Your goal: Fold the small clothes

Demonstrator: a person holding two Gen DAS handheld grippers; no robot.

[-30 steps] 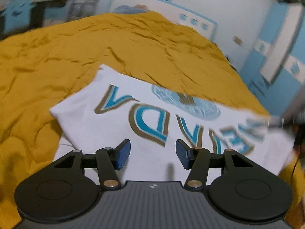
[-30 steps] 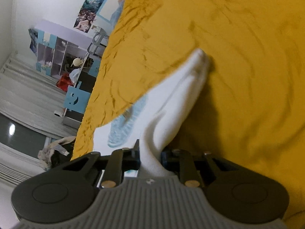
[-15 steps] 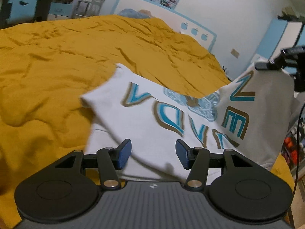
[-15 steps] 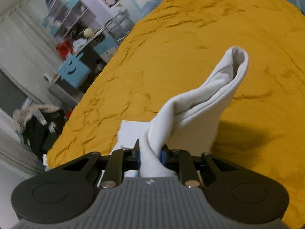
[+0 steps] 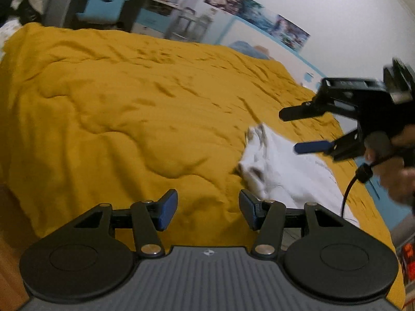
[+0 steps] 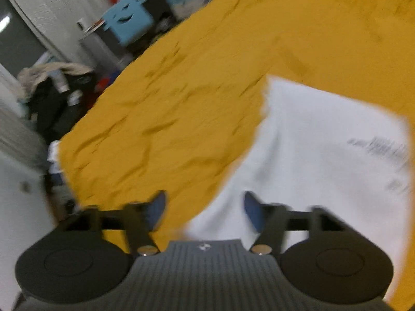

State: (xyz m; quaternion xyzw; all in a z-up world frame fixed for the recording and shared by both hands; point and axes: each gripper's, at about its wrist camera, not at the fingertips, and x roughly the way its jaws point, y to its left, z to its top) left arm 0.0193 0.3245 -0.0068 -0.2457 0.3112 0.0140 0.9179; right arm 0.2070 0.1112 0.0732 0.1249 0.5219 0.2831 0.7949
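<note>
A white shirt (image 5: 282, 173) lies folded over on the mustard bedspread (image 5: 129, 108), its plain side up, with small grey print near one edge. In the right wrist view the shirt (image 6: 324, 155) fills the right half, blurred. My right gripper (image 6: 202, 207) hovers over the shirt's near edge; its jaws are opening and nothing is between them. The left wrist view shows that same right gripper (image 5: 290, 129), held by a hand, above the shirt. My left gripper (image 5: 207, 210) is open and empty over bare bedspread, left of the shirt.
A desk with a blue smiling chair back (image 5: 103, 2) and clutter stands beyond the bed's far edge. A pile of dark clothes (image 6: 57, 96) sits on the floor left of the bed. Posters hang on the wall (image 5: 256, 23).
The right gripper carried the shirt's edge up and across, then let it go; the printed lettering is now folded under. The left gripper swung left, off the shirt, still open.
</note>
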